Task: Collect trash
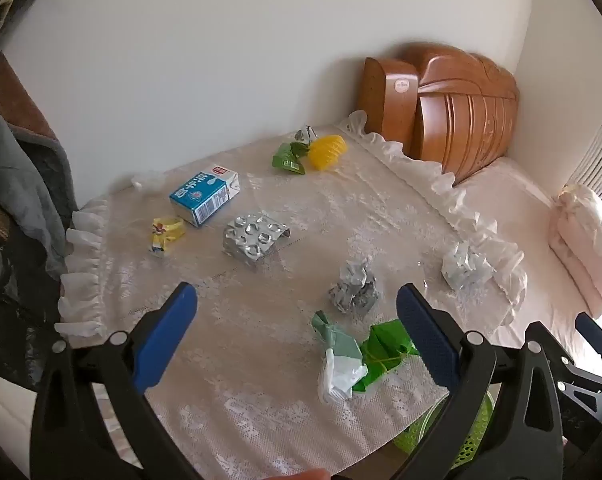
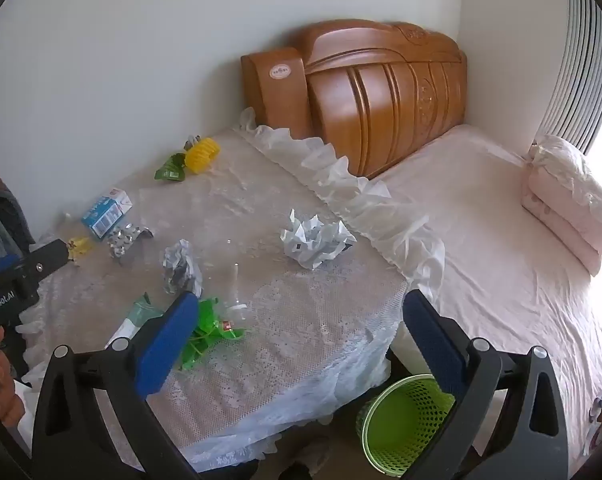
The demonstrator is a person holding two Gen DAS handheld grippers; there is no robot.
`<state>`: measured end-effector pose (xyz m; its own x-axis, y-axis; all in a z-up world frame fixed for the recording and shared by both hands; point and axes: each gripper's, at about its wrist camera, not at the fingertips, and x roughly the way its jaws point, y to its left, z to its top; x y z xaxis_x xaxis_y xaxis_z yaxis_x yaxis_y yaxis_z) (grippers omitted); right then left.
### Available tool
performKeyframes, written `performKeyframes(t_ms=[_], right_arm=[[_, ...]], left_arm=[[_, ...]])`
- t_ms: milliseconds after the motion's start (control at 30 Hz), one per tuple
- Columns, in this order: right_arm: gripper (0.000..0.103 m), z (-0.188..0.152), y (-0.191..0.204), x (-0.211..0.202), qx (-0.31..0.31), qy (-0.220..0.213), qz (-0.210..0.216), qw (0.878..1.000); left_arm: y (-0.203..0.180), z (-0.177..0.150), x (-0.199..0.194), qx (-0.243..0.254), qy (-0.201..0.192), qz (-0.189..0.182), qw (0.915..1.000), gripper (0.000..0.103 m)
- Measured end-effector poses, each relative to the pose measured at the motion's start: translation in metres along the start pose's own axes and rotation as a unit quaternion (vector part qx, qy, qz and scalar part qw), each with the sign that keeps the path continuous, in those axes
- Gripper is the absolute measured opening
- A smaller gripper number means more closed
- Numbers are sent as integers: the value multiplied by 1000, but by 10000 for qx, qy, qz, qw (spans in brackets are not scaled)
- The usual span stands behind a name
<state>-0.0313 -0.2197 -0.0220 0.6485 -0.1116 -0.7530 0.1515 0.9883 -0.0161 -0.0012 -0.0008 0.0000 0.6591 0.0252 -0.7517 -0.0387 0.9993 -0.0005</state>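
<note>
Trash lies scattered on a lace-covered table (image 1: 261,420). In the left wrist view I see a blue milk carton (image 1: 205,194), a silver blister pack (image 1: 255,240), a yellow wrapper (image 1: 165,234), a yellow cup (image 1: 327,152), a crumpled grey paper (image 1: 355,288), a white crumpled paper (image 1: 465,266) and green wrappers (image 1: 381,354). My left gripper (image 1: 297,312) is open and empty above the table's near part. My right gripper (image 2: 301,316) is open and empty over the table's front right corner. A green mesh bin (image 2: 401,416) stands on the floor beside the table.
A bed with a pink sheet (image 2: 501,260), folded pink quilt (image 2: 569,200) and wooden headboard (image 2: 381,92) lies right of the table. White walls stand behind. Dark clothing (image 1: 21,200) hangs at the left. The table's frilled edge (image 2: 341,176) borders the bed.
</note>
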Motion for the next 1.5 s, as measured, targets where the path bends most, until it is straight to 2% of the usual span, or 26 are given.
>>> performKeyframes(t_ms=[33, 67, 167, 200, 300, 333, 1500], right_arm=[[101, 0, -1, 0, 7, 10, -3, 10000], [101, 0, -1, 1, 16, 22, -8, 10000], [101, 1, -3, 1, 43, 53, -9, 10000], [101, 1, -3, 1, 43, 59, -5, 10000], [101, 3, 6, -2, 11, 64, -40, 10000], [101, 1, -1, 1, -16, 13, 92, 10000], [101, 9, -1, 11, 38, 184, 174, 9997]], left_arm=[[0, -1, -1, -1, -22, 35, 10000, 95], [-16, -5, -5, 199, -81, 165, 9996, 95], [-26, -9, -8, 130, -12, 69, 9999, 95], [-21, -5, -2, 53, 117, -39, 9999, 95], [-14, -7, -1, -55, 120, -198, 9997, 95], [-13, -4, 0, -102, 154, -218, 9996, 95], [-12, 1, 14, -60, 264, -166, 9995, 95]])
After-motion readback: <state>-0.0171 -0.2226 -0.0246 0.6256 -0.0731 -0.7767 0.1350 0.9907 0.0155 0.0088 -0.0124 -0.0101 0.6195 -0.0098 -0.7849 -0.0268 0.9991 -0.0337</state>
